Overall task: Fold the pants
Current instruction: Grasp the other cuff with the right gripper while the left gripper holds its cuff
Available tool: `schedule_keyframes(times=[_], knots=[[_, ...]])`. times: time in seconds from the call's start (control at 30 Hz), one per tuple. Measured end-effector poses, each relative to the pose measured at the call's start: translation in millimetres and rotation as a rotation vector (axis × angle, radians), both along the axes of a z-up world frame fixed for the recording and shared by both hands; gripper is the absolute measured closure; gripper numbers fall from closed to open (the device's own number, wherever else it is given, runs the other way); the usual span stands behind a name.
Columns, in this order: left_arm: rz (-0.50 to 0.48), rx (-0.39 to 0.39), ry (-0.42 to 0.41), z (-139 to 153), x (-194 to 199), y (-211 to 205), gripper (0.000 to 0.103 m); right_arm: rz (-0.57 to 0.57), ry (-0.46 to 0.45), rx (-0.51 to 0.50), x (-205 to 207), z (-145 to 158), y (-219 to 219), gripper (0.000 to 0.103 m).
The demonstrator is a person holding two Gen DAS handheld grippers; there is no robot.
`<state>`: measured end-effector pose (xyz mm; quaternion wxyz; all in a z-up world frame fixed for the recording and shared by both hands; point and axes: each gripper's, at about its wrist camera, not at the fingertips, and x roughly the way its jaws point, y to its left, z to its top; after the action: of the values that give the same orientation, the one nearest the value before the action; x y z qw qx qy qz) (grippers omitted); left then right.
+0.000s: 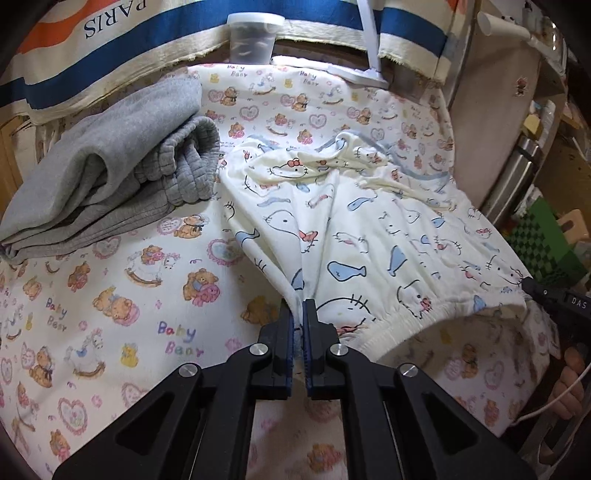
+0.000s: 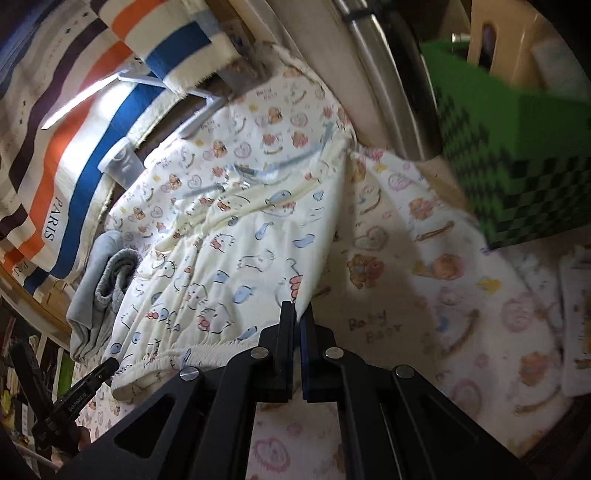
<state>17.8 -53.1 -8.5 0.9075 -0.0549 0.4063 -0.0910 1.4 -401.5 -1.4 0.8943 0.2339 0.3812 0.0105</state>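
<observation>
The pants (image 1: 369, 229), cream with a cat and whale print, lie spread over the right half of a surface covered by a teddy-bear "Baby Bear" sheet (image 1: 110, 306); whether a bench or a bed lies under that sheet cannot be told. Their elastic waistband runs along the near edge, and the legs bunch up toward the far edge.

The left hand-held gripper (image 1: 300, 308) is closed on the left end of the waistband, cloth pinched between its blue pads, and the fabric pulls up from the sheet into a taut ridge toward the jaws. The right hand-held gripper (image 2: 298, 312) is likewise clamped on the pants (image 2: 229, 258), at the opposite end of the waistband near the right edge; the cloth there rises off the sheet into the jaws. In the left wrist view, the right tool's black tip (image 1: 535, 290) shows at the far right end of the waistband, with part of a hand (image 1: 569, 384) and a white cable below it. The waistband sags a little between the two grips.

A folded grey garment (image 1: 110, 173) lies at the far left of the sheet, apart from the pants. At the far edge stand a clear plastic tub (image 1: 253, 35) and a white lamp base (image 1: 354, 72), against a striped cloth reading "PARIS" (image 1: 114, 26). A green checked box (image 2: 517, 147) sits beyond the right edge
</observation>
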Motion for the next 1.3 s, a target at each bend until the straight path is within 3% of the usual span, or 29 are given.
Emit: schedule_keyframes(times=[0.17, 0.2, 0.23, 0.3, 0.37, 0.4, 0.57, 0.7, 0.83, 1.03, 1.2, 1.27, 1.3], knots=[[0.016, 0.019, 0.000, 0.5, -0.6, 6.7, 0.096, 0.028, -0.033, -0.069, -14.1, 19.2, 6.1, 0.101], [0.021, 0.020, 0.006, -2.3, 0.6, 7.7, 0.089, 0.033, -0.028, -0.061, -13.6, 17.4, 6.3, 0.101], [0.021, 0.020, 0.019, -5.7, 1.9, 8.4, 0.073, 0.034, -0.008, -0.048, -12.2, 12.4, 5.7, 0.098], [0.020, 0.026, 0.022, -9.9, -0.8, 7.1, 0.050, 0.027, 0.023, -0.030, -11.1, 1.2, 5.0, 0.078], [0.012, 0.058, -0.019, -8.9, -10.0, 3.4, 0.048, 0.013, 0.011, -0.032, -15.1, -7.8, 7.2, 0.046], [0.011, 0.083, -0.032, -8.6, -14.6, 0.8, 0.048, 0.012, -0.008, -0.055, -19.6, -10.1, 10.7, 0.044], [-0.017, 0.163, -0.049, -11.8, -32.2, -6.2, 0.041, 0.142, -0.050, -0.224, -36.3, -9.3, 43.0, 0.044], [-0.025, 0.215, -0.011, -25.5, -31.0, -12.5, 0.038, 0.185, 0.009, -0.369, -31.8, -18.2, 65.0, 0.045], [-0.028, 0.239, 0.028, -36.5, -21.5, -18.0, 0.038, 0.145, 0.039, -0.403, -15.4, -26.8, 68.6, 0.068], [-0.068, 0.266, 0.014, -36.5, -23.8, -26.9, 0.037, 0.129, 0.022, -0.498, 1.0, -33.1, 78.2, 0.071], [-0.085, 0.280, 0.005, -40.7, -26.2, -34.9, 0.036, 0.109, -0.051, -0.529, 4.2, -28.4, 79.7, 0.072], [-0.068, 0.281, -0.007, -39.7, -21.5, -35.4, 0.045, 0.103, -0.072, -0.535, 6.0, -27.3, 79.4, 0.072], [-0.065, 0.273, -0.012, -39.0, -20.0, -35.1, 0.055, 0.106, -0.077, -0.525, 7.2, -26.9, 78.5, 0.072]])
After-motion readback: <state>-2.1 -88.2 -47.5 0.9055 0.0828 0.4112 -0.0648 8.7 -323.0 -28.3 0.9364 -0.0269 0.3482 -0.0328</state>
